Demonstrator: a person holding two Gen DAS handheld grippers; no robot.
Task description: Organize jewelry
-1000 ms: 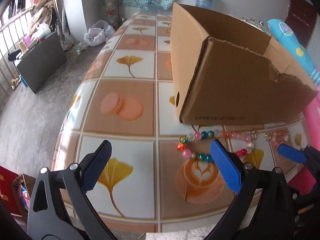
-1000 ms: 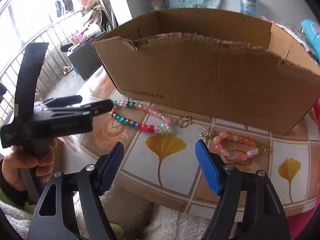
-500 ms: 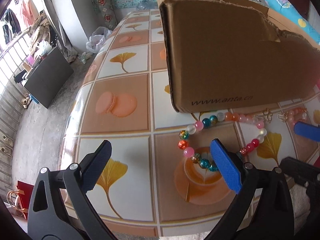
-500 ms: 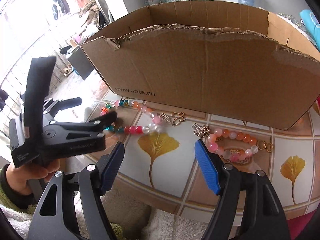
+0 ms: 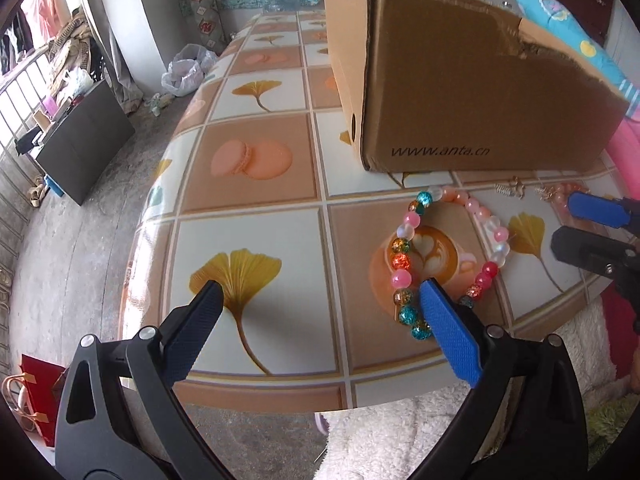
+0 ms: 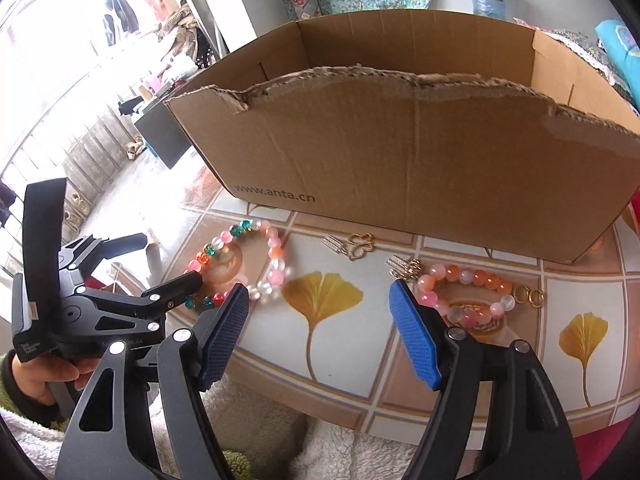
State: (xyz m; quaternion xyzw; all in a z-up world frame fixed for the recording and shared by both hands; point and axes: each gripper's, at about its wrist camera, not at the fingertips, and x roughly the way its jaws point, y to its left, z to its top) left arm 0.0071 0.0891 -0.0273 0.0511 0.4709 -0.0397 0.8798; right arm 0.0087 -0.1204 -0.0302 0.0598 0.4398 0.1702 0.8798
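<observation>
My left gripper [image 5: 316, 304] has open fingers; one tip sits inside the bead bracelet [image 5: 448, 256], which lies flat before the box [image 5: 472, 92], rounder than earlier. My right gripper [image 6: 318, 312] hangs open, empty, near the pink bracelet [image 6: 464, 292]. Bare desk [image 5: 256, 184] lies left of the box.

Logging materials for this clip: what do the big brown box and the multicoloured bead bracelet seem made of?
Big brown box: corrugated cardboard, matte, with a ragged torn top edge showing fluting. Multicoloured bead bracelet: glossy translucent beads, glass or plastic, too alike to tell which.
</observation>
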